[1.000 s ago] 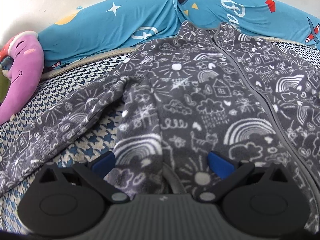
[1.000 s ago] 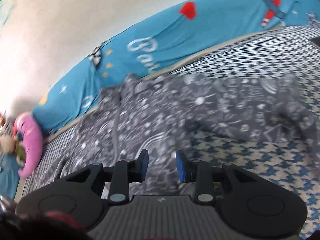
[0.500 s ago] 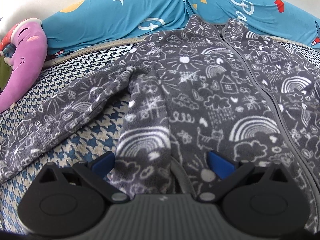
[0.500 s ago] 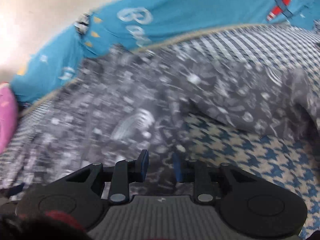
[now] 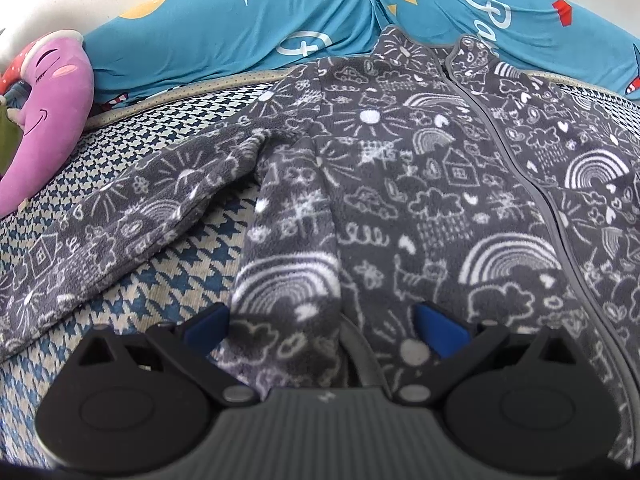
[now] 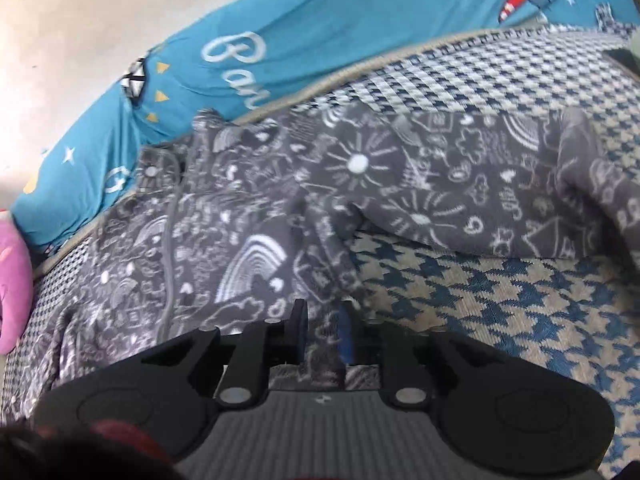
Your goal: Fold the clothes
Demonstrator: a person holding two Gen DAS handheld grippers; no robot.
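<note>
1. Two grippers work the jacket point(image 5: 400, 184), which lies spread on the bed point(image 6: 500, 292).
2. Right gripper point(image 6: 322, 334): fingers have just been closing and now pinch the hem; lift evenly.
3. Left gripper point(image 5: 320, 324): fingers wide apart over fleece, gripping nothing.
4. Far bolster point(image 6: 280, 28) reads "Ba…", the rest unreadable.

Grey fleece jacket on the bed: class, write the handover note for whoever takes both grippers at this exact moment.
Left gripper: jaws wide open over the hem of the grey fleece jacket, fabric between them, not pinched.
Right gripper: jaws have just been closing; now nearly together with the jacket's side edge between the pads, apparently gripped.
Jacket: spread front up on the houndstooth bed cover, zipped, collar towards the blue pillow, both sleeves out sideways.
Done: jacket laid out.
Left: close the left gripper on the hem, then every fold.
</note>
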